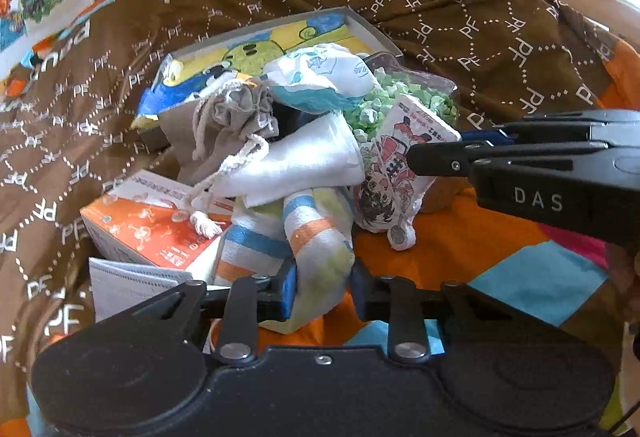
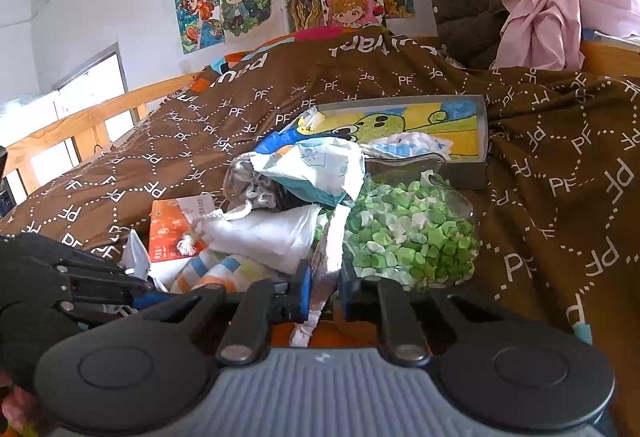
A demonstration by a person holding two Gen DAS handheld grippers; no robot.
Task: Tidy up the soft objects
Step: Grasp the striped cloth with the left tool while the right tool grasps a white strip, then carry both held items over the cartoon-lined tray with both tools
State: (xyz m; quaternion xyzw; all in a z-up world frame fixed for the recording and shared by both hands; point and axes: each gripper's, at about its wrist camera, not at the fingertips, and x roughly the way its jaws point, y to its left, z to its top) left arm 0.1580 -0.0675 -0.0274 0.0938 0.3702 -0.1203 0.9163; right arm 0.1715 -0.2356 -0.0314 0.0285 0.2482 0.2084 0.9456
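Observation:
A pile of soft things lies on the bed. My left gripper (image 1: 324, 289) is shut on the near end of a striped cloth (image 1: 316, 237), white with blue, orange and yellow bands. From the right, my right gripper (image 1: 436, 149) is shut on a cartoon-print pouch (image 1: 392, 177). The right wrist view shows that pouch (image 2: 330, 257) edge-on between the right gripper's (image 2: 324, 295) pads, and the left gripper (image 2: 140, 295) low at the left. Behind lie a white drawstring bag (image 1: 296, 165), a grey drawstring pouch (image 1: 236, 117) and a white-and-teal cloth (image 1: 320, 77).
A clear bag of green paper stars (image 2: 404, 237) sits right of the pile. An orange box (image 1: 148, 229) and papers lie left. A grey tray (image 2: 482, 141) with a painted picture stands behind. A brown patterned blanket (image 1: 500, 45) surrounds everything, with an orange and blue sheet (image 1: 500, 249) in front.

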